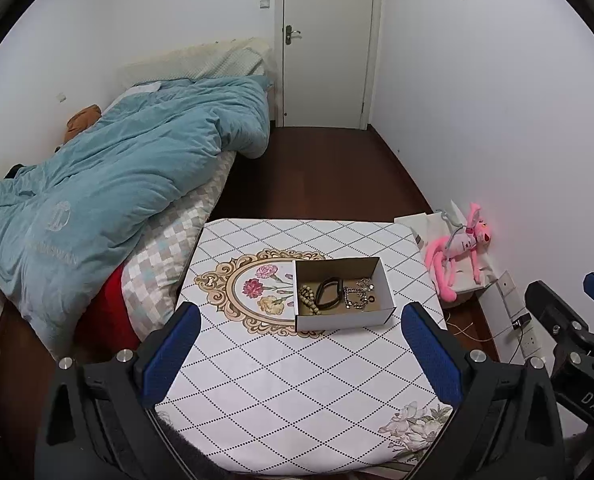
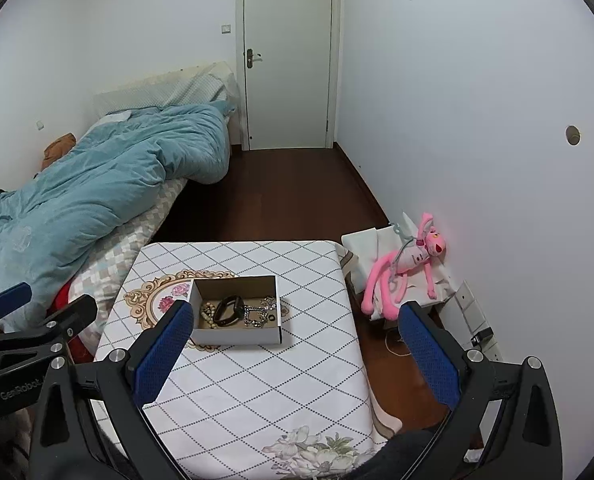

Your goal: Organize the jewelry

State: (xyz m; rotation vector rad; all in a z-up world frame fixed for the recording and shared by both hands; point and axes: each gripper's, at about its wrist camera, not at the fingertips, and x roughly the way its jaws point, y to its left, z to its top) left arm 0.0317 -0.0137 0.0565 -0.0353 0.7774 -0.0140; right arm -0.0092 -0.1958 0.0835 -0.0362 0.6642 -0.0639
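Jewelry (image 1: 337, 294) is lying in an open white cardboard box (image 1: 343, 318) on the diamond-patterned table (image 1: 297, 392), beyond both spread, empty grippers: left gripper (image 1: 299, 354), right gripper (image 2: 297, 356).

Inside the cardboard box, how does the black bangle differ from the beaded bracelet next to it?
The black bangle is one smooth dark band; the beaded bracelet is a string of pale round beads. The bangle lies as an open loop near the middle of the cardboard box, while the beads bunch against its left wall. The bangle looks larger. Both rest loose on the box floor, touching or nearly so, untouched by either gripper.
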